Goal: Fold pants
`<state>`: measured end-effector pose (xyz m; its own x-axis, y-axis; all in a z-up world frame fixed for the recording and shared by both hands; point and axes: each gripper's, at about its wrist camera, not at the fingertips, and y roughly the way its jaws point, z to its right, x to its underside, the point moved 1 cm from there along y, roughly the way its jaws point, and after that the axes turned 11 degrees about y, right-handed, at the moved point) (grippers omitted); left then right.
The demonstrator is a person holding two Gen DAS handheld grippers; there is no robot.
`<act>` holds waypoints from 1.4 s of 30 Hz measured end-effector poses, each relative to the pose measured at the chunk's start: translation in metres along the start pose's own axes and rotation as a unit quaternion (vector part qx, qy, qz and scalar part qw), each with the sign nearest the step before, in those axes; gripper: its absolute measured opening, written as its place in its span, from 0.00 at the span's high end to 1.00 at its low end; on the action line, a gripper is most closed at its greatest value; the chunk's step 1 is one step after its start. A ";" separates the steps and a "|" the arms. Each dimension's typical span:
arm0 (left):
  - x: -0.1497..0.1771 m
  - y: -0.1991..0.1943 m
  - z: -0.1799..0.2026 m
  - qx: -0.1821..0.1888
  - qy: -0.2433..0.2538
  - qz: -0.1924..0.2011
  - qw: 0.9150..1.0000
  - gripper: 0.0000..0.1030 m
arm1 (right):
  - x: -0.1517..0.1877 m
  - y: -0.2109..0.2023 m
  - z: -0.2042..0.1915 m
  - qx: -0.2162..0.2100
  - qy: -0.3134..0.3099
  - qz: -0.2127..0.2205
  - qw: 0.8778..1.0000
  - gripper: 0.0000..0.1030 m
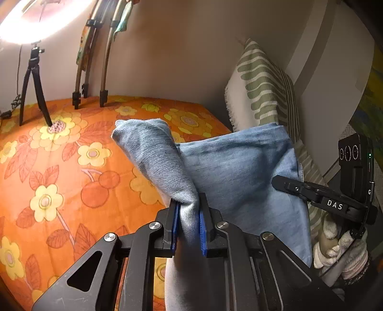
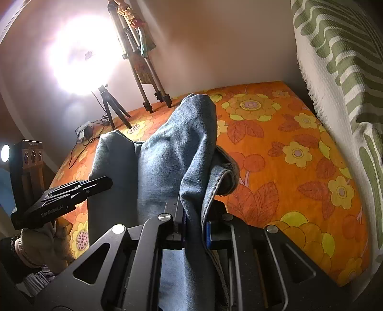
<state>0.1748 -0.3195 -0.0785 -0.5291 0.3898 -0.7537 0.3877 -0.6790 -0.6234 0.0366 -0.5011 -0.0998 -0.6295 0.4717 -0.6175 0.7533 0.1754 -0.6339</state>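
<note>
The pants (image 1: 239, 167) are hanging in the air above the orange floral bedspread (image 1: 59, 167), stretched between both tools and not visibly touching it. The left gripper (image 1: 188, 227) is pinching a bunched fold of denim, its blue-padded jaws closed down to the thickness of the cloth. The right gripper (image 2: 195, 227) is clamping another gathered section near a stitched hem, equally tight.

The step in hand looks like carrying the pants over the bedspread to lay them flat. Doing it well probably means keeping both pinches level, pulling the two grippers apart so the slack cloth between them is drawing taut, then lowering the far edge first so the fabric is not crumpling under itself.

At the back of the bedspread a small black tripod (image 1: 31, 88) carrying a bright ring light (image 1: 36, 16) is standing, with the legs of a taller tripod (image 1: 95, 59) beside it and cables (image 2: 91, 134) trailing nearby. A green-striped pillow (image 1: 263, 88) is leaning along one side of the bedspread. Those are limiting how far back and sideways the pants can be spread.
</note>
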 end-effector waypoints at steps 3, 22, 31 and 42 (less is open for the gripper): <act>-0.011 -0.002 -0.001 -0.003 0.007 0.006 1.000 0.88 | -0.007 -0.002 -0.003 -0.004 0.003 0.007 1.000 0.89; -0.103 0.049 -0.047 -0.014 0.023 0.039 0.999 0.88 | -0.127 0.056 -0.006 0.014 0.004 0.033 0.999 0.89; -0.149 0.104 -0.078 -0.011 0.002 0.052 0.999 0.89 | -0.205 0.108 0.016 0.035 0.003 0.041 0.999 0.89; -0.168 0.171 -0.125 -0.043 0.006 0.029 0.999 0.89 | -0.254 0.193 0.046 0.047 0.011 0.013 0.999 0.89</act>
<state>0.4243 -0.4232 -0.0840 -0.4949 0.3601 -0.7908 0.4802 -0.6451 -0.5943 0.3332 -0.6271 -0.0873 -0.6047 0.4940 -0.6248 0.7474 0.0808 -0.6595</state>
